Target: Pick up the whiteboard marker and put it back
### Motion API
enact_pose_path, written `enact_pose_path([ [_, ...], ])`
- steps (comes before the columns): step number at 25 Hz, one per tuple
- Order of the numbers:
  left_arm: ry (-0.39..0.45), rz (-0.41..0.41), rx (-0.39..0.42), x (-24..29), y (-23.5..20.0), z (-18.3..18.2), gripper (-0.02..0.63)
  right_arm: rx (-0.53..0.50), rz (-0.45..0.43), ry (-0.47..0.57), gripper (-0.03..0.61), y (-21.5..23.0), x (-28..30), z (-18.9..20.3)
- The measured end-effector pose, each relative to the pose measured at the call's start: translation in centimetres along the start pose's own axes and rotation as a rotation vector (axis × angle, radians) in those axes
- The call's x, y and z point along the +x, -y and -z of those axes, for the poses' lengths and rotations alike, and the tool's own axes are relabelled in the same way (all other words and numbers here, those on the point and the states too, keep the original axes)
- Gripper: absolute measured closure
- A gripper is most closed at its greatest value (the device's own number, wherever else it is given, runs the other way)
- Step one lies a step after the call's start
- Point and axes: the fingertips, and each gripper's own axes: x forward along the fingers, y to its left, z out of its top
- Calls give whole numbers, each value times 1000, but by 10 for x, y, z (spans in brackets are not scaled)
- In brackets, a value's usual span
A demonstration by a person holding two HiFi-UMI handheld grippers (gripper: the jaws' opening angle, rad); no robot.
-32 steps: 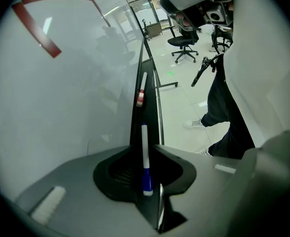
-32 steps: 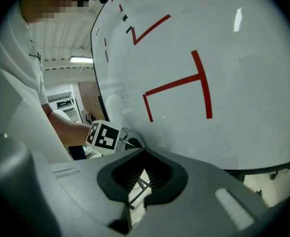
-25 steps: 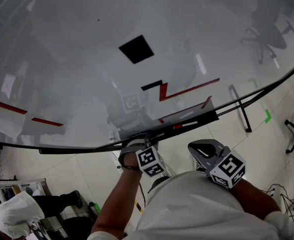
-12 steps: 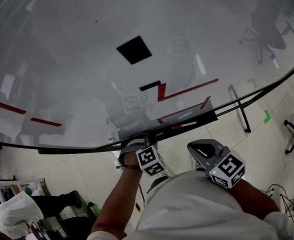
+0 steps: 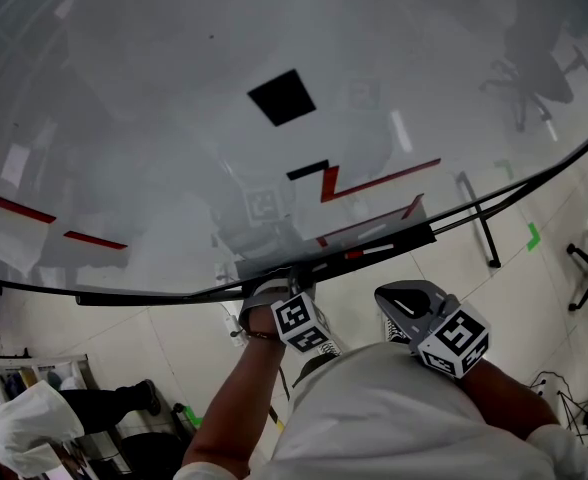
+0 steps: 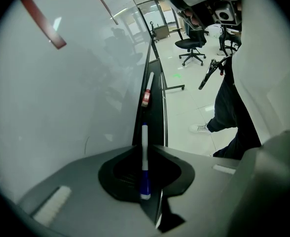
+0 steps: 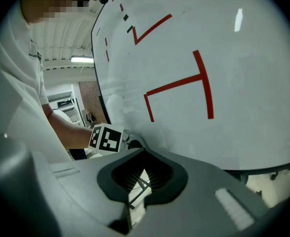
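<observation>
Narrow black tray (image 6: 156, 110) runs along the whiteboard's bottom edge. One white marker with a red cap (image 6: 147, 88) lies lengthwise in it, partway down. At the near end a white marker with a blue cap (image 6: 144, 142) lines up along the tray, clamped in the left claw (image 6: 145, 157). Can't tell if it touches the tray. Pale tiled floor (image 6: 184, 117) below.

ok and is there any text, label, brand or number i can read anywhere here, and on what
None: no view shows a word or number that can be read.
whiteboard: only red strokes and black squares, no writing.
patterned cubes: black-and-white square codes, not text.
whiteboard marker: no print can be made out on its barrel.
</observation>
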Motion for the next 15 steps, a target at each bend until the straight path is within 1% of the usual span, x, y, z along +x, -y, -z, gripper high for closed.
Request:
enact_pose_path([
  [7, 27, 15, -33, -6, 4, -3, 558, -1, 0, 2, 577, -1, -1, 0],
  [10, 38, -4, -49, -11, 1, -5, 558, -3, -1, 3, 577, -2, -2, 0],
  [12, 64, -18, -82, -16, -2, -7, 558, -7, -1, 3, 577, -2, -2, 0],
  [15, 130, -4, -189, -25, -4, -12, 558, -4, -5, 7, 577, -2, -1, -2],
])
